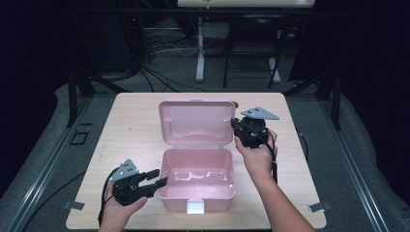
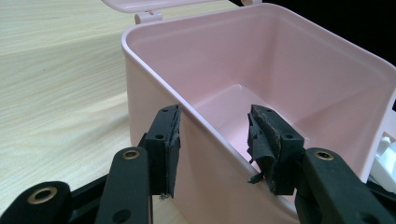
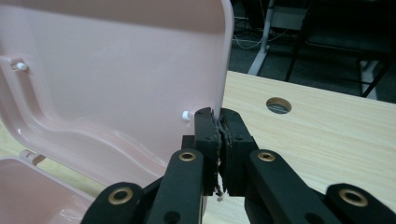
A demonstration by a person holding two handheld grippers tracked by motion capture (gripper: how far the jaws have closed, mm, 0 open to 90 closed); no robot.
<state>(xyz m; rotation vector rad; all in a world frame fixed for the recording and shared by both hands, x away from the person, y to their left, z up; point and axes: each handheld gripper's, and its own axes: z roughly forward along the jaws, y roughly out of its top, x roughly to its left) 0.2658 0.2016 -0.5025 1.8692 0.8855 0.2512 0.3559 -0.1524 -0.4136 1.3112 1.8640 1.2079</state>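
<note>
The pink box [image 1: 197,179] stands open mid-table, lid [image 3: 116,79] upright and pinched by the right gripper [image 3: 219,135], while the left gripper [image 2: 217,140], jaws apart, straddles its wall, nothing yet inside.

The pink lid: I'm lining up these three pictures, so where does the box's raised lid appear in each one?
High view: the lid stands open at table centre, behind the box; the right gripper pinches its right edge.
Left gripper view: a sliver of the lid at the top edge, beyond the box's far wall.
Right gripper view: the lid's inside fills the left half, its edge between the jaws.
Shared landmark: the box's rim.
</note>
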